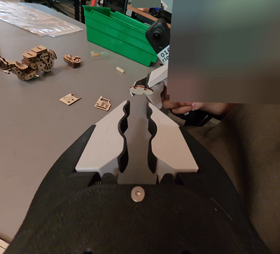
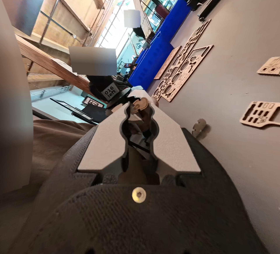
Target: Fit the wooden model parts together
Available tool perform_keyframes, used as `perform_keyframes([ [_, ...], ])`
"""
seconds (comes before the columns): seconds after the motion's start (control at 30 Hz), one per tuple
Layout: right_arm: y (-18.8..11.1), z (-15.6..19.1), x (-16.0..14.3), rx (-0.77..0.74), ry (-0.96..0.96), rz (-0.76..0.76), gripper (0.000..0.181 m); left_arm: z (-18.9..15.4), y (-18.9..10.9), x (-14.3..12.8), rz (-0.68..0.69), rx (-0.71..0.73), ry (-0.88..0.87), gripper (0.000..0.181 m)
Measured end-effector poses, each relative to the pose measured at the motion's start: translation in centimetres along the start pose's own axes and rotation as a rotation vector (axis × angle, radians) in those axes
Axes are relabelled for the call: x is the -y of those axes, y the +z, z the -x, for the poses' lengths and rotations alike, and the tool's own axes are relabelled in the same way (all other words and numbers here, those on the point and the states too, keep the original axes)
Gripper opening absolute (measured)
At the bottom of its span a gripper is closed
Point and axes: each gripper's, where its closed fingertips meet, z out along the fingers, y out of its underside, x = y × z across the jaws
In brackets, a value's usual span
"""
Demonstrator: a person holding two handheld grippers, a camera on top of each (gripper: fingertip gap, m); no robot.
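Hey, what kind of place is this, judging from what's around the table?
Probably a workshop or lab: a grey worktable, a green parts bin, laser-cut wooden sheets, more benches behind.

The table [image 1: 45,125] looks matt and smooth. The model [image 1: 33,63] is laser-cut wood with dark burnt edges, the bin [image 1: 118,37] glossy green plastic, the crinkled sheet [image 1: 34,17] probably shiny plastic.

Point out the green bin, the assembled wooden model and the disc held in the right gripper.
green bin [image 1: 118,34], left wrist view, side wall
assembled wooden model [image 1: 35,62], left wrist view, middle
disc [image 1: 140,90], left wrist view, flat face
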Motion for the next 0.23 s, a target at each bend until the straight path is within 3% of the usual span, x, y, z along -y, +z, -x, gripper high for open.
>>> perform_keyframes([
  [0.13, 0.0, -1.0, 0.0, -0.072, -0.056, -0.005, 0.021, -1.2, 0.1, 0.1, -0.006, -0.114, -0.127, 0.017],
  [0.23, 0.0, -0.7, 0.2, -0.089, -0.158, -0.009, 0.021, -2.3, 0.2, 0.3, 0.003, -0.3, -0.469, 0.021],
])
